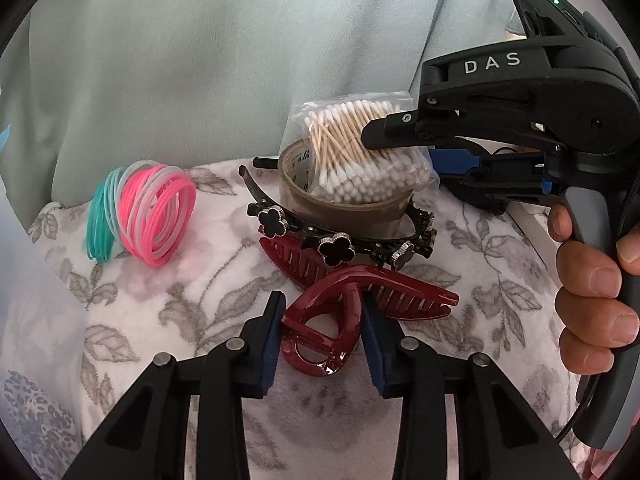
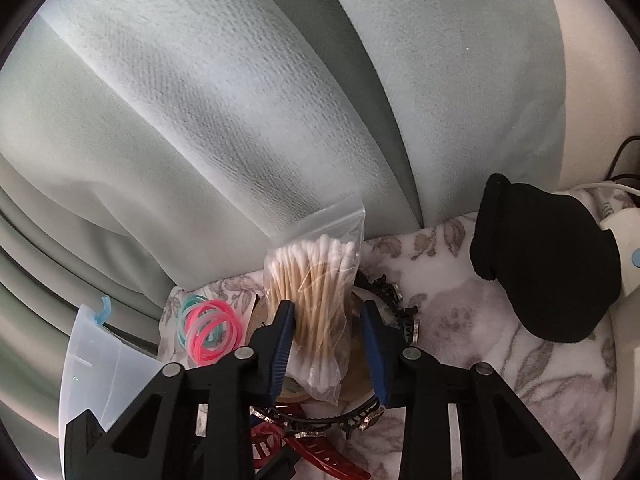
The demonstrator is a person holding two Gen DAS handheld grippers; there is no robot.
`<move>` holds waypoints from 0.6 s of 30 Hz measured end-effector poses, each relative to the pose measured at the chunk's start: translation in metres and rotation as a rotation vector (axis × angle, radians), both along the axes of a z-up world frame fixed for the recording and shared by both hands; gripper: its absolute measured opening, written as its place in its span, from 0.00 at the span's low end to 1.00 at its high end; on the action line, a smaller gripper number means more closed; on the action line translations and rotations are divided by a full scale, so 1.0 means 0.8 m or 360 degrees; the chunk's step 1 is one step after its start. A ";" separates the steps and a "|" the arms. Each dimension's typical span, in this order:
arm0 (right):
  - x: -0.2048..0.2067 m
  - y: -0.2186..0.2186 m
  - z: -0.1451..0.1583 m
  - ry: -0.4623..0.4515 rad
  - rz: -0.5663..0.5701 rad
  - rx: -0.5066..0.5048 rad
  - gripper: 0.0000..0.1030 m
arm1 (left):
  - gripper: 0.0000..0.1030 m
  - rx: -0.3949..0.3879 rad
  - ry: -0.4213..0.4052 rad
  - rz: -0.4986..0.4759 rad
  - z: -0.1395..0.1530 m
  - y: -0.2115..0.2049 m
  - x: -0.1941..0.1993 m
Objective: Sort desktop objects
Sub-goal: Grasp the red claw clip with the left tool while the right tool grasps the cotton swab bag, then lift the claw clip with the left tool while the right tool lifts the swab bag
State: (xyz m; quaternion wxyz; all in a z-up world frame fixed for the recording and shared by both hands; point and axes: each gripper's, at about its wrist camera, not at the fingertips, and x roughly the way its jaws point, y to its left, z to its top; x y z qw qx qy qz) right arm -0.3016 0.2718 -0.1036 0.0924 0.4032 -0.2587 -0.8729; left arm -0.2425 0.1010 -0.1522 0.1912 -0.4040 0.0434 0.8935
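A dark red claw hair clip (image 1: 360, 304) lies on the floral cloth; its handle end sits between the pads of my left gripper (image 1: 322, 338), which touch it on both sides. A clear bag of cotton swabs (image 1: 360, 156) stands in a brown tape roll (image 1: 348, 208). A black headband with clover studs (image 1: 336, 246) wraps the roll's front. My right gripper (image 2: 328, 344) is open around the swab bag (image 2: 316, 300); its left pad touches the bag, its right pad stands apart. The red clip (image 2: 316, 456) also shows below it.
A bundle of pink, white and teal rubber bands (image 1: 140, 212) lies to the left, also in the right wrist view (image 2: 208, 330). A clear plastic box (image 2: 100, 364) stands at far left. A black pouch (image 2: 548, 260) lies at right. Pale curtains hang behind.
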 end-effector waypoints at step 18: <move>0.058 0.007 0.053 0.0097 -0.0018 -0.0083 0.16 | 0.37 -0.0008 0.0018 0.0013 0.030 0.001 0.039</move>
